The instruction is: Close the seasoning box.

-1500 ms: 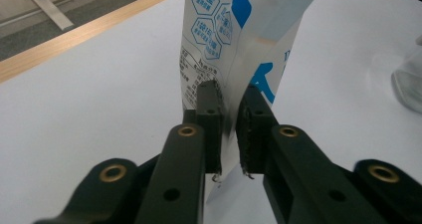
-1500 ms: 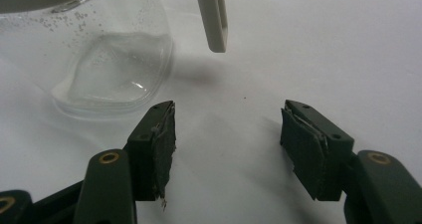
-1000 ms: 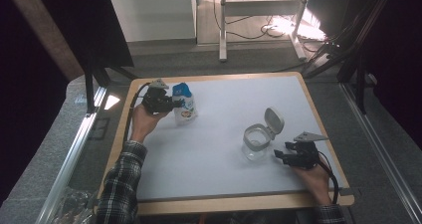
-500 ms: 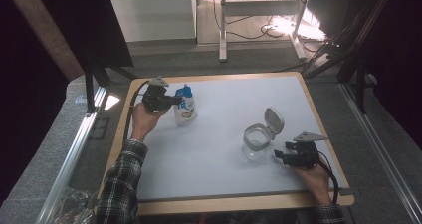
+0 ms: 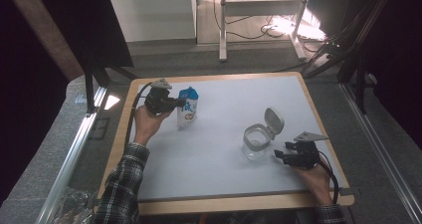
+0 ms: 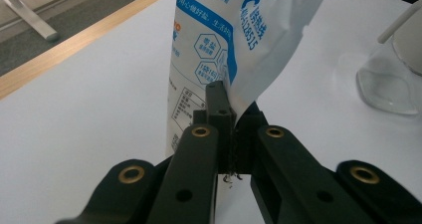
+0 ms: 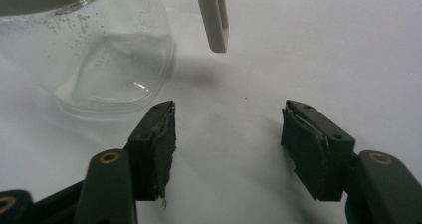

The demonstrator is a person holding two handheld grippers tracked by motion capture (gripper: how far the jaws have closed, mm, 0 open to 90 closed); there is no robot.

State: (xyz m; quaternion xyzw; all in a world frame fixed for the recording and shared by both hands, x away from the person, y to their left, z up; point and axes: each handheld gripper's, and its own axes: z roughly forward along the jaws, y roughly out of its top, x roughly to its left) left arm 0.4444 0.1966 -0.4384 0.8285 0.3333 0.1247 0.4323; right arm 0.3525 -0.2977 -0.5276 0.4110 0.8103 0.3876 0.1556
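A white and blue printed pouch (image 5: 187, 109) stands upright at the left of the white table top (image 5: 224, 99). My left gripper (image 5: 175, 104) reaches it from the left, and in the left gripper view the left gripper (image 6: 231, 104) is shut on the pouch's (image 6: 209, 35) side edge. At the right stands a clear glass jar (image 5: 256, 143) with its grey flip lid (image 5: 273, 119) tipped up. My right gripper (image 5: 279, 155) rests just right of the jar, open. In the right gripper view the right gripper (image 7: 229, 134) has bare table between its pads, the jar (image 7: 109, 59) ahead to the left.
The table top has a wooden rim (image 5: 224, 204) along its front. An aluminium rail (image 5: 74, 154) runs down the left side. Beyond the far edge stands a metal table frame (image 5: 224, 30) with cables on the floor. The jar (image 6: 388, 79) shows at the right of the left gripper view.
The left gripper has edged slightly towards the pouch and the pouch has shifted a little. The right hand and the jar have stayed where they were.
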